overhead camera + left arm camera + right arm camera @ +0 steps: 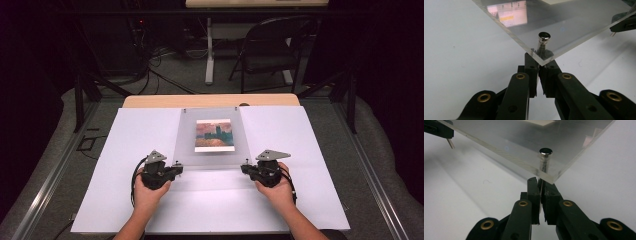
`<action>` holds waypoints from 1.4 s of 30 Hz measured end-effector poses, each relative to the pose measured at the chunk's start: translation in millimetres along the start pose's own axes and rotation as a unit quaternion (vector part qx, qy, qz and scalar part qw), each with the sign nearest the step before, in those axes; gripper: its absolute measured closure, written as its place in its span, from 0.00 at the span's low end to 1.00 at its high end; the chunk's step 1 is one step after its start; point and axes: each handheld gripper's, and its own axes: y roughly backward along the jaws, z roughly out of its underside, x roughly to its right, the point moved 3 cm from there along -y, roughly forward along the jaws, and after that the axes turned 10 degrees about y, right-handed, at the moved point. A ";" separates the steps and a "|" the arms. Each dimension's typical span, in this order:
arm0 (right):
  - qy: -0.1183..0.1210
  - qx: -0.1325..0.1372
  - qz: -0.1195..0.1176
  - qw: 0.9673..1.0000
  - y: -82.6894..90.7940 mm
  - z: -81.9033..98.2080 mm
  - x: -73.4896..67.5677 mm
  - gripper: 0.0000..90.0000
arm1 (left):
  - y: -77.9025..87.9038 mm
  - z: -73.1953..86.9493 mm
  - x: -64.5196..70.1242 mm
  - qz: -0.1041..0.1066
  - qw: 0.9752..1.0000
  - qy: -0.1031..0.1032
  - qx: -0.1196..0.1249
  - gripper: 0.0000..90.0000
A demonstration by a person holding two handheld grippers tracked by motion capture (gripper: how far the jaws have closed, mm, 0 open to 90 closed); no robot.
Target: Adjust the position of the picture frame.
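Observation:
A clear acrylic sheet (pixel 212 152) lies over a small sunset picture (pixel 214 135) in the middle of the white board. Each near corner of the sheet carries a metal pin with a round head. My left gripper (pixel 176 168) is at the near left corner, and its jaws (pixel 539 61) are shut on the stem of the left pin (pixel 544 36) just under the sheet. At the near right corner, my right gripper (pixel 246 169) (pixel 540 182) is shut the same way on the right pin (pixel 545 152). The near edge of the sheet stands a little above the board.
The white board (pixel 150 200) covers most of the wooden table (pixel 150 101). A folding chair (pixel 272 50) and another table's leg (pixel 209 55) stand on the floor beyond. Cables lie at the back left. The other gripper shows far off (pixel 624 23) (pixel 436 130).

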 end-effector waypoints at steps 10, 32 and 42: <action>-0.013 0.000 0.015 1.000 0.5 -0.5 9.2 0.95 | -9.6 -5.5 1.9 0.008 1.000 0.002 0.005 0.94; -0.014 -0.015 0.021 1.000 -7.7 4.2 11.3 0.95 | -19.1 -1.8 -4.6 0.000 1.000 0.007 -0.005 0.93; -0.013 -0.028 0.015 0.999 -13.0 9.1 9.9 0.95 | -22.0 2.3 -6.5 -0.008 1.000 0.004 -0.012 0.93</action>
